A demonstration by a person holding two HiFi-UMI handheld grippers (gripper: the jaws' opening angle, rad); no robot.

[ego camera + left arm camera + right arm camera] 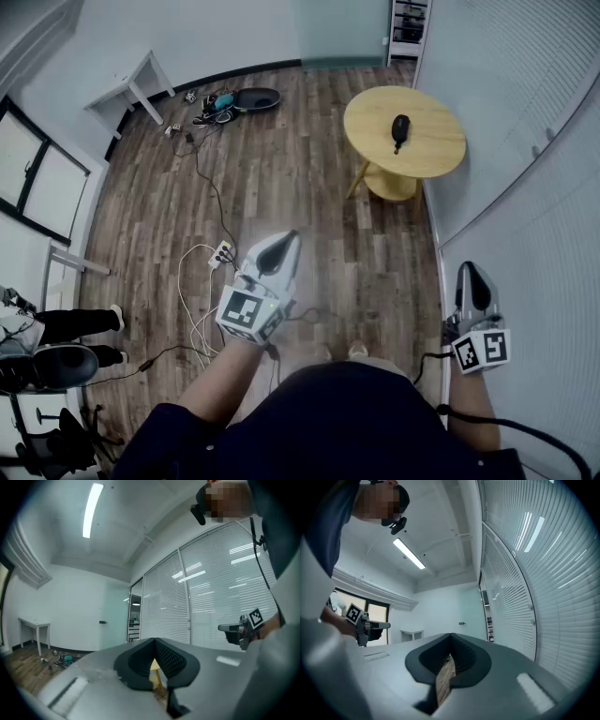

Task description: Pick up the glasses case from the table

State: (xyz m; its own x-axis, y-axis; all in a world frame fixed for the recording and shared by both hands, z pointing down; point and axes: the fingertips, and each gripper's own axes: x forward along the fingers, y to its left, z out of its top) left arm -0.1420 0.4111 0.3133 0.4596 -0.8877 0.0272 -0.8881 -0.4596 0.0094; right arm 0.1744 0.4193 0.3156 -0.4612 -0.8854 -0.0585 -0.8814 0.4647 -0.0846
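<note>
In the head view a black glasses case [400,128] lies on a round yellow table [431,155] at the far right of the room. Both grippers are held level near my body, far short of the table. My left gripper [284,242] is shut with nothing in it, and through the slit below its closed tips [153,642] I see a sliver of the yellow table [155,671]. My right gripper [470,273] hangs close to the blinds wall, its jaws [451,637] shut and empty. Each gripper view shows the other gripper off to the side.
White cables and a power strip [221,253] lie on the wooden floor ahead of my left gripper. Dark gear and cords [232,99] sit near the back wall beside a white table [131,86]. A seated person's legs [80,324] are at the left. A blinds wall [525,141] runs along the right.
</note>
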